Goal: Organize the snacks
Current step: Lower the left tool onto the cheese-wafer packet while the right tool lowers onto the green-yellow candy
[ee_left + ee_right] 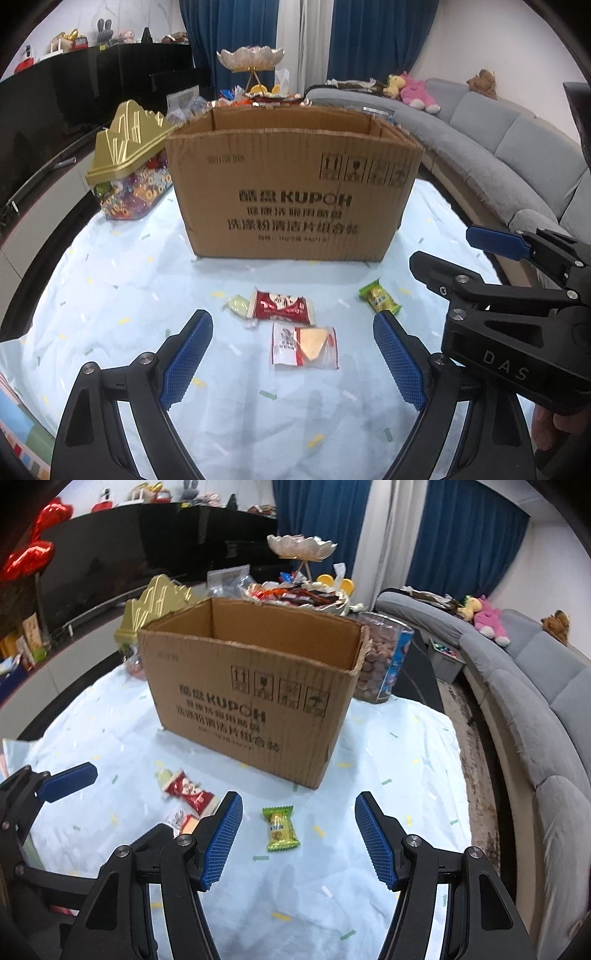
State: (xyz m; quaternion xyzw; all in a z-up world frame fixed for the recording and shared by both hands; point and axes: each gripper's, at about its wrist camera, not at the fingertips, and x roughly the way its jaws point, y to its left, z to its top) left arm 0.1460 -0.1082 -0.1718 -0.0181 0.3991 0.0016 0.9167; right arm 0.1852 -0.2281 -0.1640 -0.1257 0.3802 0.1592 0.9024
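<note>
An open cardboard box (291,192) stands on the light blue tablecloth; it also shows in the right wrist view (251,705). In front of it lie a red-white snack packet (282,304), a clear packet with a yellow wedge (306,347), a small pale yellow candy (239,305) and a green candy (379,296). My left gripper (291,354) is open and empty, its jaws either side of the wedge packet, above the cloth. My right gripper (299,838) is open and empty, with the green candy (281,829) between its jaws. The red packet (190,790) lies to its left.
A candy jar with a gold mountain lid (129,166) stands left of the box. A clear tub of brown snacks (384,664) stands right of it. A tiered dish (301,548) with sweets is behind. A grey sofa (535,709) curves along the right.
</note>
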